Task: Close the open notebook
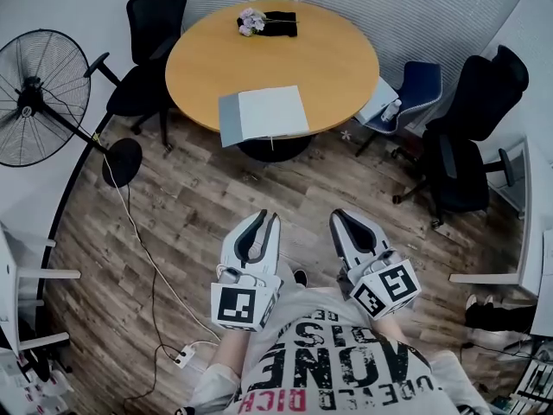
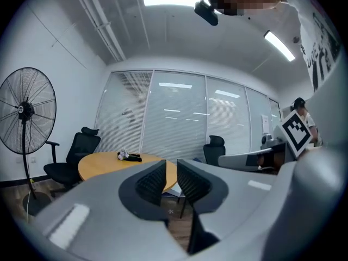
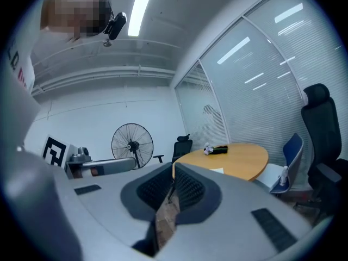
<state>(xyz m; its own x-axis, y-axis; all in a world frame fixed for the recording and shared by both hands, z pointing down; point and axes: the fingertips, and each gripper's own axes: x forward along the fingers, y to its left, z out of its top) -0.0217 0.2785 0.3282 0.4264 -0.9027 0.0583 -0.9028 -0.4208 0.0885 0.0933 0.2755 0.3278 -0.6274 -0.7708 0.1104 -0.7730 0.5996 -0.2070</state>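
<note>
— What takes up most of the room?

— A round wooden table (image 1: 346, 67). Left of it stands a pedestal fan (image 1: 39, 98). A black office chair (image 1: 471, 145) sits to the table's right, another black chair (image 1: 151, 24) is at its far left, and a blue chair (image 1: 419, 85) is tucked close against its right rim.

— And the grippers?

— Both are on the near side of the table, well apart from it, and both point toward it. The left gripper (image 1: 263, 219) has its jaws slightly parted, and only floor and table show through the gap. The right gripper (image 1: 344, 217) has its tips pressed together with nothing caught between them.

— Where is the notebook?

— The open notebook (image 1: 268, 113) lies flat at the table's near rim, with the white page up and the grey cover spread to the left. Neither gripper touches it.

— Anything else on the table?

— A small bunch of flowers (image 1: 251, 20) lies at the far rim, touching a black object (image 1: 281, 24) that I cannot identify.
</note>
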